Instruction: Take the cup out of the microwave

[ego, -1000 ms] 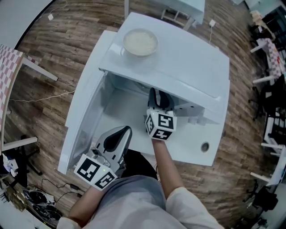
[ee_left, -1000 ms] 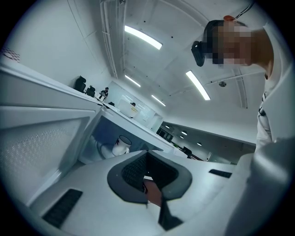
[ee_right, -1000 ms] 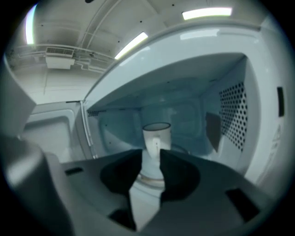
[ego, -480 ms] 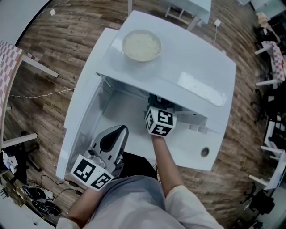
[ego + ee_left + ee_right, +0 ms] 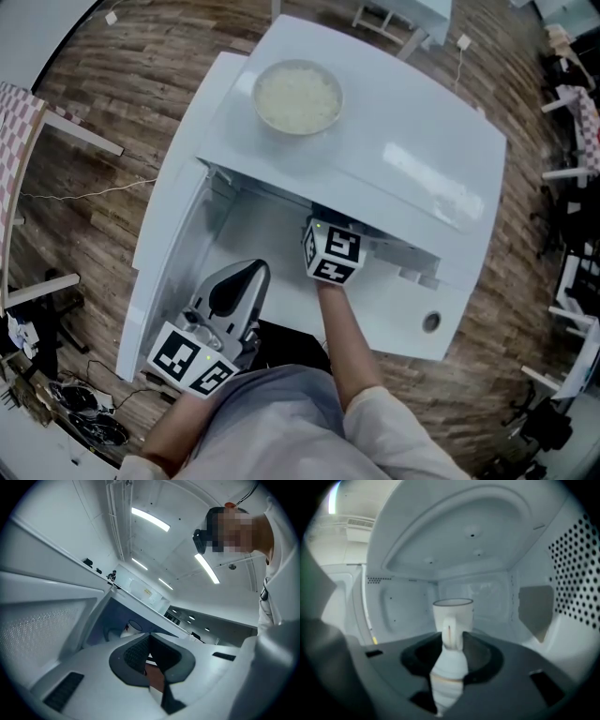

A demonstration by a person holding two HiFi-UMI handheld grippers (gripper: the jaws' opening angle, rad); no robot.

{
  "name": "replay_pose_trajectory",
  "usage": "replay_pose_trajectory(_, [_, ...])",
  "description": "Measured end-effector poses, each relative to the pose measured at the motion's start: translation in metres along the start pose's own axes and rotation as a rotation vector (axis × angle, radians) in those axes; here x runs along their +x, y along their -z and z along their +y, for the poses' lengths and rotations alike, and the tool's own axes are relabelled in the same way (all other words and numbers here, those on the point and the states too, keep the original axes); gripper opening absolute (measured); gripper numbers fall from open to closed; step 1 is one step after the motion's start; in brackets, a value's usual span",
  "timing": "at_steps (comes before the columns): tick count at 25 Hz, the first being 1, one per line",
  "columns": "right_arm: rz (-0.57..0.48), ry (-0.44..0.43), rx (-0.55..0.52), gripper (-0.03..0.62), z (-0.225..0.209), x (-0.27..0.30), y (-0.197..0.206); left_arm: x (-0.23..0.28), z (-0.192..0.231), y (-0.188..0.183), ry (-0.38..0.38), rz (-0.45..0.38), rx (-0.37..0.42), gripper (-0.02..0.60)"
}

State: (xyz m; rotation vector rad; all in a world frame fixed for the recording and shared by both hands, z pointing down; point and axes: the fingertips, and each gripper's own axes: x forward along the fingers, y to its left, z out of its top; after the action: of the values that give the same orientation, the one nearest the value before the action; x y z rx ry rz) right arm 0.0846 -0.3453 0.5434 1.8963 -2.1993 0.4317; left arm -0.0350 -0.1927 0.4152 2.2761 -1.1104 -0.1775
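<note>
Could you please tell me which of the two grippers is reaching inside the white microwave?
The right gripper: its open jaws face the white handled cup inside, while the left gripper hangs outside by the open door.

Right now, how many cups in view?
1. A white cup stands inside the open microwave, near the middle of its floor, handle facing the opening. The dish on top of the microwave is a bowl. Parts of the inside are hidden.

Right gripper has gone farther into microwave. Black jaw body, seen earlier, now hidden under the top. Jaws have spread wider, cup handle between them.
</note>
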Motion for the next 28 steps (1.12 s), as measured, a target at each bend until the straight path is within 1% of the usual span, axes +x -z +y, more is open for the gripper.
replay_pose_trajectory(13, [0.071,0.042,-0.004,0.143,-0.001,0.006,0.003,0.003,0.003,0.003,-0.005,0.016,-0.007,0.015])
replay_pose_trajectory(14, [0.073,0.046,-0.007,0.133,-0.002,0.006,0.003,0.003,0.004,0.003,-0.005,0.016,-0.007,0.015])
replay_pose_trajectory(15, [0.074,0.049,-0.01,0.101,-0.003,0.006,0.003,0.003,0.004,0.002,-0.005,0.015,-0.008,0.015])
replay_pose_trajectory(16, [0.074,0.051,-0.011,0.087,-0.003,0.006,0.003,0.003,0.005,0.002,-0.005,0.015,-0.008,0.015])
replay_pose_trajectory(20, [0.061,0.06,-0.014,0.084,-0.004,0.004,0.001,-0.001,0.008,0.0,-0.013,0.01,-0.01,0.015])
replay_pose_trajectory(28, [-0.014,0.057,-0.009,0.081,-0.003,-0.014,-0.007,-0.014,0.008,-0.001,-0.014,0.004,-0.007,0.015])
